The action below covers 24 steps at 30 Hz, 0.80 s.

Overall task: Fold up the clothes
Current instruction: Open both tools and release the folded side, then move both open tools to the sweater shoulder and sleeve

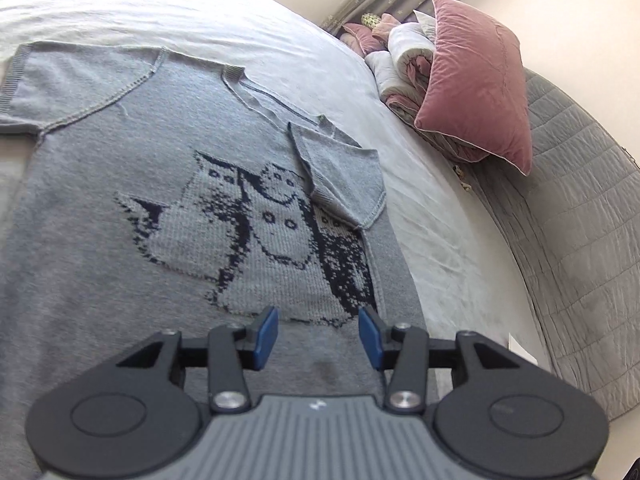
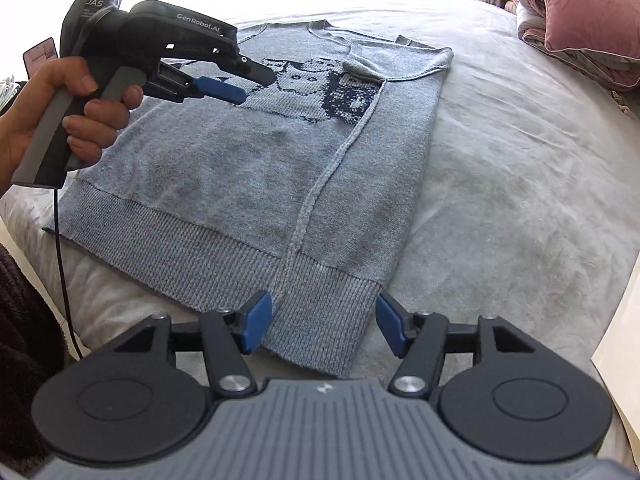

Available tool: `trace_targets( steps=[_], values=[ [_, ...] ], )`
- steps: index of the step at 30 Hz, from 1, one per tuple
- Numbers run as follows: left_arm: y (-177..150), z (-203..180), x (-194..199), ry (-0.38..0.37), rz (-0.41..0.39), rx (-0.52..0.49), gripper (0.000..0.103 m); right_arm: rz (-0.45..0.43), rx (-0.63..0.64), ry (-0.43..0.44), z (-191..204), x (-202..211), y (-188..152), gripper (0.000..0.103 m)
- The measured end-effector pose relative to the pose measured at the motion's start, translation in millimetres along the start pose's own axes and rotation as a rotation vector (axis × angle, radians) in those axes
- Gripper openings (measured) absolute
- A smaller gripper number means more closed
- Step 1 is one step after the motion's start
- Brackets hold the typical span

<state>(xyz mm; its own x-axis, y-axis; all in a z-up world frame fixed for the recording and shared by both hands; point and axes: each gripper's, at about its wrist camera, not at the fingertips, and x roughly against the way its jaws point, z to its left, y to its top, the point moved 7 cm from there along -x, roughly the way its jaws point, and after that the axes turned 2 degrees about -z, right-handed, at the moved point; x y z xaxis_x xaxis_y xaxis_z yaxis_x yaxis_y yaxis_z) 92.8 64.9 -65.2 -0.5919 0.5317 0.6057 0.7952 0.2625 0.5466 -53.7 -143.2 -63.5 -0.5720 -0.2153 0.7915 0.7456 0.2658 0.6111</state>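
A grey knit sweater (image 1: 120, 208) with a dark cat pattern lies flat on the white bed sheet (image 1: 432, 216). Its right side and short sleeve (image 1: 340, 168) are folded inward over the body; the fold (image 2: 384, 184) shows in the right wrist view. My left gripper (image 1: 318, 334) hovers open above the sweater's middle, nothing between its blue pads. In the right wrist view the left gripper (image 2: 224, 90) is held by a hand (image 2: 80, 120) over the pattern. My right gripper (image 2: 324, 326) stands open just over the ribbed hem (image 2: 224, 264) at the folded corner, empty.
A pink pillow (image 1: 476, 80) and a folded quilt (image 1: 400, 68) sit at the head of the bed. A grey quilted cover (image 1: 580, 216) drapes along the bed's right side. A black cable (image 2: 64, 272) hangs from the left gripper's handle. Bare sheet (image 2: 520, 200) lies right of the sweater.
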Motion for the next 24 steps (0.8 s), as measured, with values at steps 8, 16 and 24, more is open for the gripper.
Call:
trace_targets(
  steps=[8, 16, 24],
  values=[
    [38.8, 86.2, 52.7, 0.214, -0.108, 0.163, 0.054, -0.061, 0.06, 0.085, 36.1, -46.9, 73.3, 0.063],
    [58.8, 161.1, 96.8, 0.331, -0.192, 0.336, 0.054, -0.118, 0.139, 0.178, 76.8, -96.6, 150.0, 0.063],
    [60.4, 202.8, 109.7, 0.429, -0.239, 0.48, 0.055, -0.156, 0.215, 0.289, 151.6, -161.9, 219.4, 0.06]
  ],
)
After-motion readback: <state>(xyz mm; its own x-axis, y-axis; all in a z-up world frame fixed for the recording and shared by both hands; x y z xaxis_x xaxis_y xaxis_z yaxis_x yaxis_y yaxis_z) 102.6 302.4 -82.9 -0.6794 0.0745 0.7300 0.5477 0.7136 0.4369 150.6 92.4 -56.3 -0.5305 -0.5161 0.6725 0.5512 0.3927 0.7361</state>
